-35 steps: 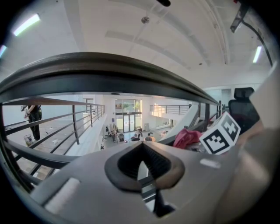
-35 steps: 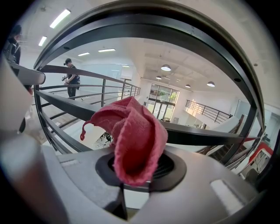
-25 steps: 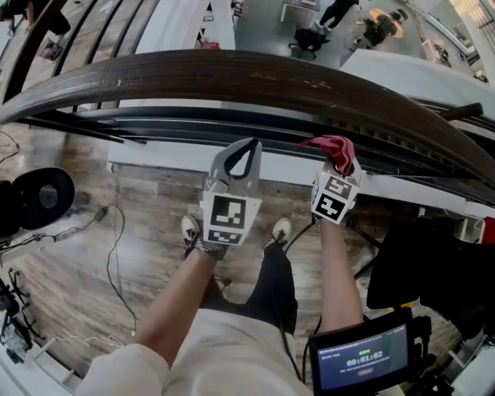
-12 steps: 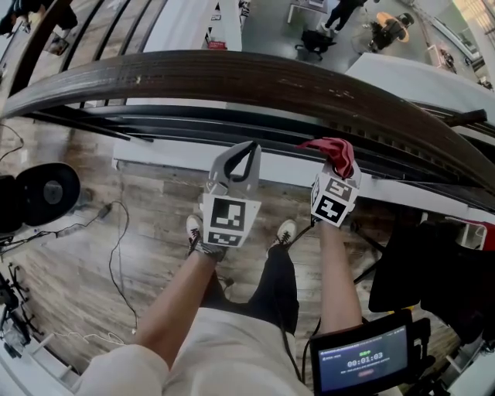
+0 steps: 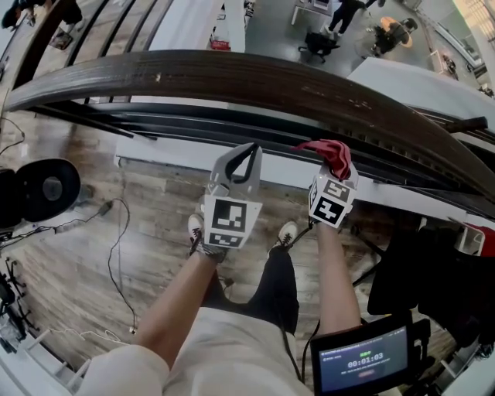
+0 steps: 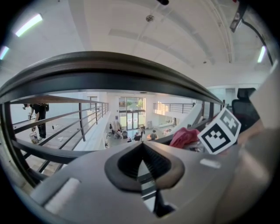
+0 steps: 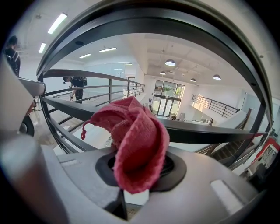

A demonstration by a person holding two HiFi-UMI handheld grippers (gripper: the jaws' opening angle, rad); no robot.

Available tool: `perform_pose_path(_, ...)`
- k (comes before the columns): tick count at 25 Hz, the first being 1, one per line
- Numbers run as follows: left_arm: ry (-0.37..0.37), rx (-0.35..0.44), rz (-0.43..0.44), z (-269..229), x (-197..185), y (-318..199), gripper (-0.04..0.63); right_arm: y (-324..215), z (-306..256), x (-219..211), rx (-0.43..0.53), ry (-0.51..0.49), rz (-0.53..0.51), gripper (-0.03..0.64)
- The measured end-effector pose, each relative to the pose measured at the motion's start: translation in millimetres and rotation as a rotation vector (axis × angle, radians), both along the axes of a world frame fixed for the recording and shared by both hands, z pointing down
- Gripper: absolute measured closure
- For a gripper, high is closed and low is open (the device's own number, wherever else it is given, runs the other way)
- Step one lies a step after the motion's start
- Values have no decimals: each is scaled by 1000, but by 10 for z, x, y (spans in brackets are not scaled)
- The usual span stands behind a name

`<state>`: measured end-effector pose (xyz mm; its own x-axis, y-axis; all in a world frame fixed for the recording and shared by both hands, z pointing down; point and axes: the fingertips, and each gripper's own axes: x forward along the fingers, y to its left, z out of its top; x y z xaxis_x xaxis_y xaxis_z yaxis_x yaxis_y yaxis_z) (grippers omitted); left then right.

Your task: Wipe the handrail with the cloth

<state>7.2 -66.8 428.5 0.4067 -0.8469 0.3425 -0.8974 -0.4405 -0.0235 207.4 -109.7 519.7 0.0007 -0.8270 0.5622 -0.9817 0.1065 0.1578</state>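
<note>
Nearest, the left gripper [image 5: 249,148] is empty with its jaws pressed together, just beside the right gripper [image 5: 338,175], which pinches the bunched red cloth [image 5: 329,151] beneath the dark curved handrail [image 5: 232,77] and clear of it, the lower hall [image 5: 271,15] lying beyond.

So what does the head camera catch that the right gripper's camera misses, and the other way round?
Only the head view shows the person's shoes, a small screen and a loose cable. Only the right gripper view shows ceiling lamps and distant glass doors. Both show the red cloth clamped in the right gripper, and the dark handrail.
</note>
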Motion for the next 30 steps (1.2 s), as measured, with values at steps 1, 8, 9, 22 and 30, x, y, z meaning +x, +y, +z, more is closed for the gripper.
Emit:
perform_pose_path(1,2,1,-1,-2,-19,5,589,4,1,-26,-2,1,-3,529)
perform_pose_path(8,4,-6,-8,17,-100,38,589,2,16,-222,-19,-5,-31,529)
perform_pose_path(9,4,-7,-11,19,-114,41,589,3,17,-242,-21,-6,-35,529)
perform_pose_path(22,10,-17,-45,22,-328,49,589,-43,76,-593,-66,-36,-87,529)
perform_pose_path(30,17,-36,-63,79,-553,-7,589,-58,132,-720,-105,-53,-79,529)
